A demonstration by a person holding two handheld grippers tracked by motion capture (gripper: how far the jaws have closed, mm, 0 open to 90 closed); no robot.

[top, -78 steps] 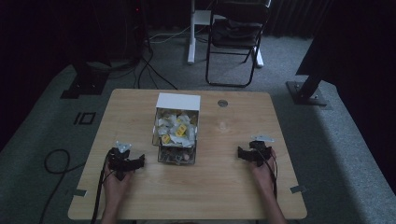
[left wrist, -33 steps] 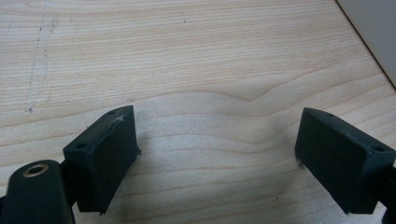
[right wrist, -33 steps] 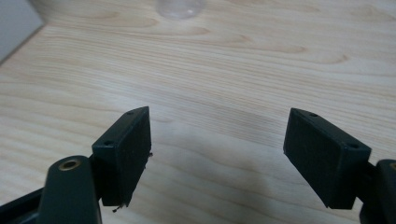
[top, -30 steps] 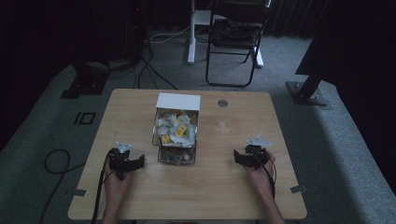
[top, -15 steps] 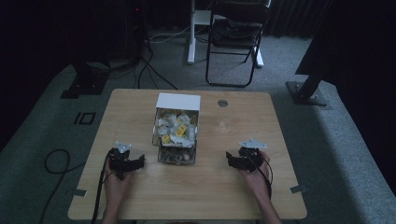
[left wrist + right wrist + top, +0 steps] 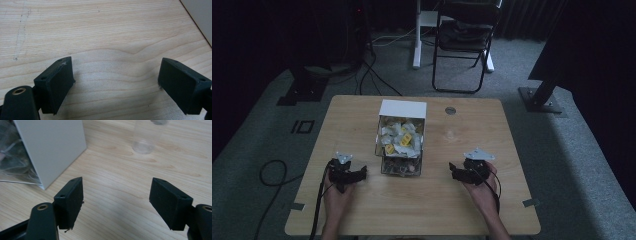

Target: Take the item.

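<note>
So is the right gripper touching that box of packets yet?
Apart. In the high view, bare table shows between the right gripper and the box.

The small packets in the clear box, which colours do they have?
Mostly white packets, a few yellow; the high view shows them best.

The high view looks forward and down from above the person's side of the table (image 6: 362, 210), far enough to take in the whole top with the white box (image 6: 402, 109) at its centre. The left gripper view sits low and close over bare wood left of the box, catching its edge (image 6: 200, 17) at upper right. The right gripper view looks from close on the box's right, along the tabletop toward its white wall (image 6: 55, 147) and a clear cup (image 6: 145, 137) beyond. All three views share the box.
</note>
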